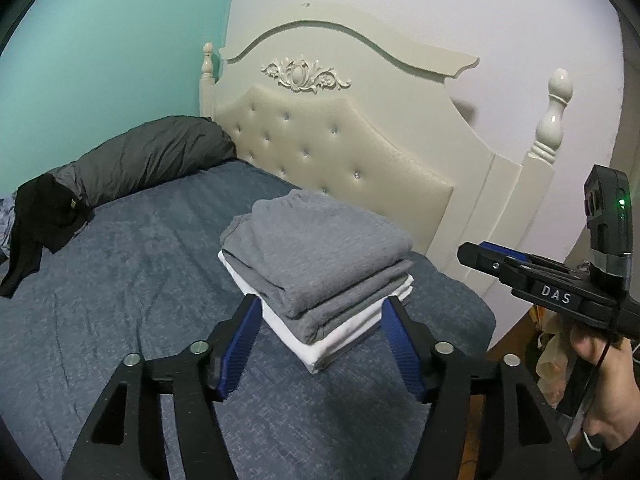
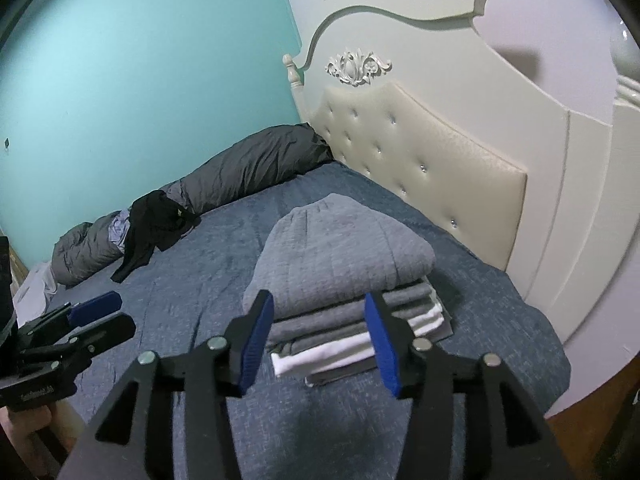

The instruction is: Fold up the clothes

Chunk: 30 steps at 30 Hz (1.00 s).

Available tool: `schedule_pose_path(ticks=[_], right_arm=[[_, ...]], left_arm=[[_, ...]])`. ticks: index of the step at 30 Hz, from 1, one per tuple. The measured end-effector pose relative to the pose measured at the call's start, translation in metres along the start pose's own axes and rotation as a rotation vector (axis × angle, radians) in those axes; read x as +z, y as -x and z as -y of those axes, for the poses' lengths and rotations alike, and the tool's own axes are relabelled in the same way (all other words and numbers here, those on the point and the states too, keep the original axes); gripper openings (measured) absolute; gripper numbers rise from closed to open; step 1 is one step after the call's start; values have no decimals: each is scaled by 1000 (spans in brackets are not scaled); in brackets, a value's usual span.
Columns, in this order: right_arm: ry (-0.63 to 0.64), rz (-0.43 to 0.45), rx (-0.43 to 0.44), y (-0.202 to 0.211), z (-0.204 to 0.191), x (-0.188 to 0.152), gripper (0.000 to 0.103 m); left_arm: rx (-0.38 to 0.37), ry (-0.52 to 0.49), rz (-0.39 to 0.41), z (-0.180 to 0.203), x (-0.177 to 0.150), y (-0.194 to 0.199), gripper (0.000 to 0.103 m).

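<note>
A stack of folded grey and white clothes (image 1: 320, 276) is seen on the blue bedspread (image 1: 120, 300) near the right edge of the bed, close to the headboard (image 1: 340, 152), while a crumpled black garment (image 1: 40, 228) lies at the far left against a grey bolster (image 1: 148, 156). Both the left tongs (image 1: 320, 340) and the right tongs (image 2: 320, 340) are held wide and empty, just short of the stack. The stack could be pushed askew or toppled off the near bed edge if a finger were caught under a lower layer.
</note>
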State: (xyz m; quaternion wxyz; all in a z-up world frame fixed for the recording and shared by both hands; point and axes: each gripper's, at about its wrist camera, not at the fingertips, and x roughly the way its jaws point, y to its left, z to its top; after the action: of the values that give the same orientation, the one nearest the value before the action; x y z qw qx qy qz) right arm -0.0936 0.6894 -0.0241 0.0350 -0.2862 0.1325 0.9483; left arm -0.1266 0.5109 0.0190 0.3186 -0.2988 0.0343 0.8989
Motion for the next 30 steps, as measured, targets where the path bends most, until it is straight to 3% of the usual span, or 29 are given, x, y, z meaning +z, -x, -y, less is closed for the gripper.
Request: schedule_pose_path(ticks=[15,21,24,30], right_arm=[[-1,27,-20,57,-35,-24,83],[22,21,-28,72,-50,-36,89],[17,34,-35,79,-53,-41,99],[16,48,-52,91,-58,-51,102]], left_arm=[[54,4,56,-15,-18,69,97],[60,3,64,-14,-26,83,101],[59,1,66,-13,-30,89,103],[60,4,74,-13,-38,100,103]])
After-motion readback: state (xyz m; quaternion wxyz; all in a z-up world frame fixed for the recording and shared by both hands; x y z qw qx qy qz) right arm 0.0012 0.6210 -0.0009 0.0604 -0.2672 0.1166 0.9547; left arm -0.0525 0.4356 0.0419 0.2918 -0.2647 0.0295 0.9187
